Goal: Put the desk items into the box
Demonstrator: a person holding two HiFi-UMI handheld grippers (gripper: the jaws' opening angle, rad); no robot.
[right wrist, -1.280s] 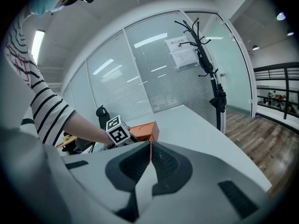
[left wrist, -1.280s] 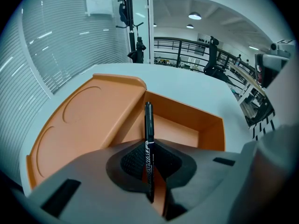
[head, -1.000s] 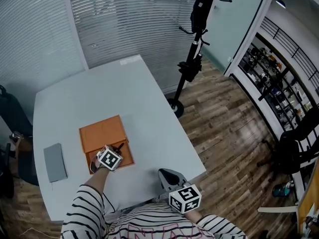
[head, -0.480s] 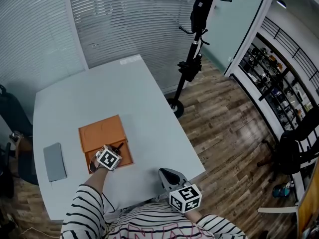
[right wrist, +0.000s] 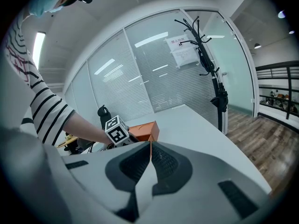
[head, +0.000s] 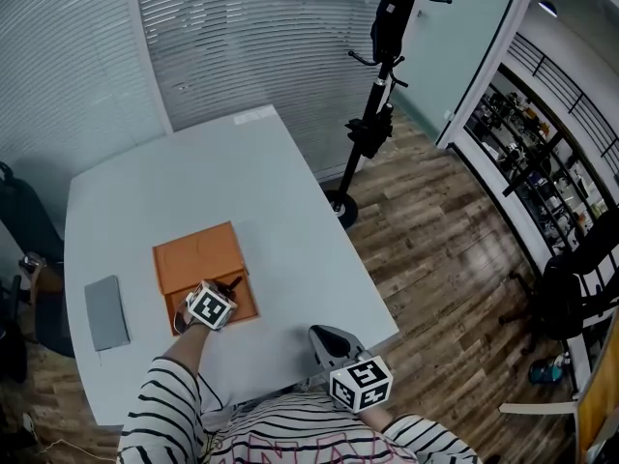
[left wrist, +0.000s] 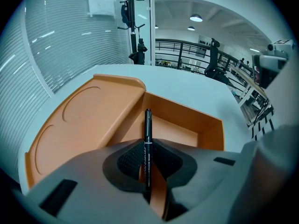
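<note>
An open orange box [head: 236, 301] lies on the pale table, its lid [head: 198, 256] folded flat behind it. My left gripper [head: 229, 289] hovers over the box's near part, shut on a black pen [left wrist: 147, 136] that points forward over the box's inside [left wrist: 174, 130]. The orange lid [left wrist: 88, 111] spreads to the left in the left gripper view. My right gripper [head: 324, 340] is held near the table's front edge, close to my body, with its jaws shut and nothing between them [right wrist: 150, 155]. From the right gripper view the orange box [right wrist: 144, 130] and the left gripper's marker cube [right wrist: 116, 130] are seen ahead.
A grey flat pad [head: 105, 313] lies at the table's left side. The table's edge [head: 368, 288] drops to a wooden floor on the right. A black coat stand with a scooter [head: 375, 95] stands beyond the table. A dark chair [head: 24, 222] sits at the left.
</note>
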